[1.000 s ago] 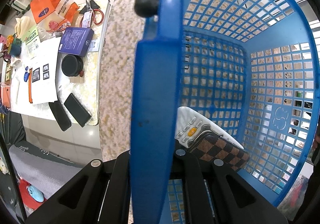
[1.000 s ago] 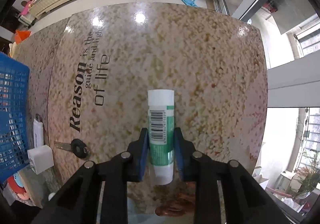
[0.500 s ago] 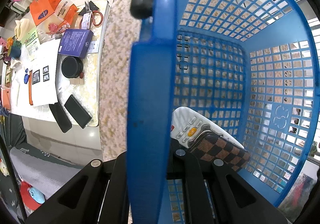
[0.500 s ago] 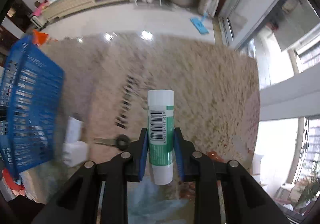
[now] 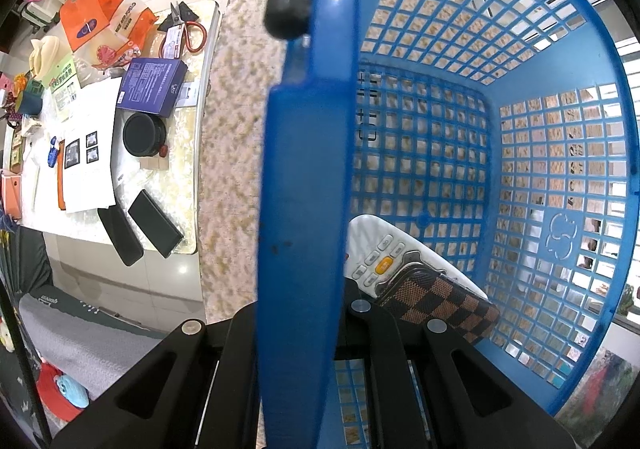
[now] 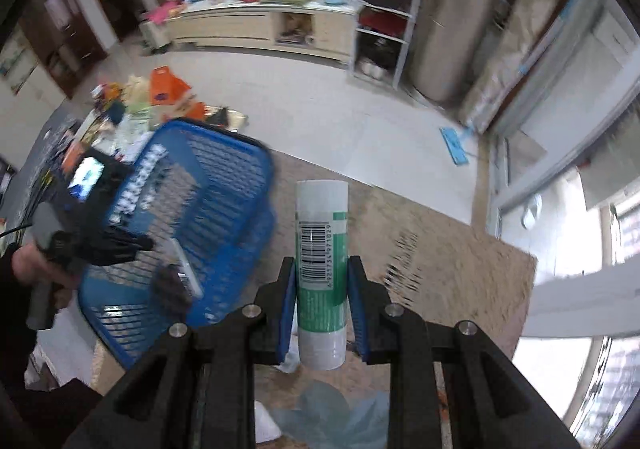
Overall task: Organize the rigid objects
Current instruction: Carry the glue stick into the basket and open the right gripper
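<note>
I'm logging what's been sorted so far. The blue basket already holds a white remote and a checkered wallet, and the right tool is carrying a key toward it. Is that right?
Not quite. The right tool is shut on a green and white glue stick, not a key, as the right wrist view shows. The rest stands: the blue basket holds the white remote and the checkered wallet.

Your right claw (image 6: 321, 303) is showing two matte black arms, each with a pair of round silver screw heads, ending in blue pads (image 6: 286, 315) on the inner faces. Your left claw (image 5: 298, 313) is showing the same black angular arms and silver screws. Seen from the right wrist, its black body is carrying a small lit screen and a grey handle, and your left hand (image 6: 30, 269) is emerging from a dark sleeve (image 6: 16, 329).
</note>
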